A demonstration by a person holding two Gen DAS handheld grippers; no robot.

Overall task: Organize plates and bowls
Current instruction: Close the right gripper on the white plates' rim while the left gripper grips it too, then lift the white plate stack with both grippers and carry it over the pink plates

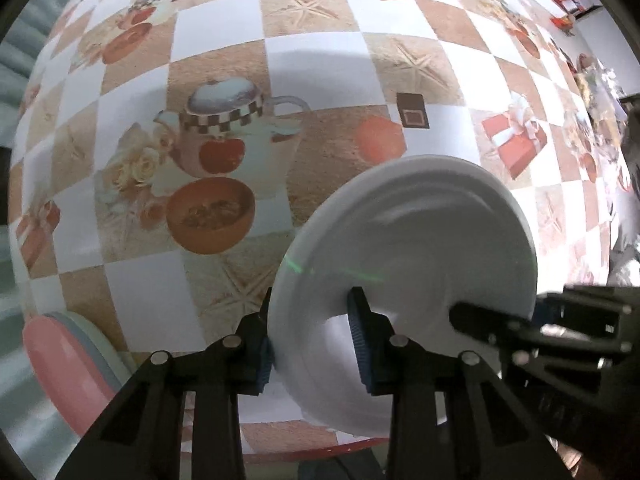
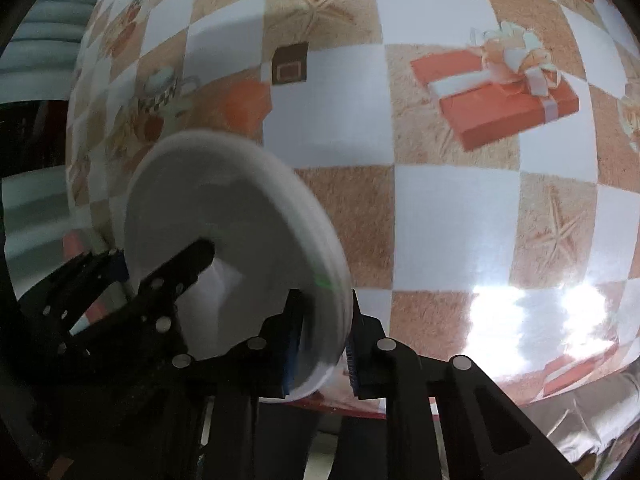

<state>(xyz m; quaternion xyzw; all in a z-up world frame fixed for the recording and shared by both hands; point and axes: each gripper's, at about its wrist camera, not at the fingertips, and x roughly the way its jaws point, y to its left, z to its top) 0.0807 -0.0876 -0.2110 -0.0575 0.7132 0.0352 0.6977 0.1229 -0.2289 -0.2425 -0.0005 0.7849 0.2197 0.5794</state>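
White plate (image 1: 404,280), held on edge above the checked tablecloth (image 1: 224,48). Left gripper (image 1: 310,350) clamps its rim at 6 o'clock; right gripper (image 2: 322,344) straddles the opposite rim, grip uncertain. Pink and pale plates (image 1: 68,356) lie at 8 o'clock, path unobstructed.

It looked like a home dining spot: the table (image 1: 320,60) wore a checked oilcloth printed with teapots, bowls and gift boxes.

No readable text

I can't make out any words, labels, brands or numbers in either wrist view from here.
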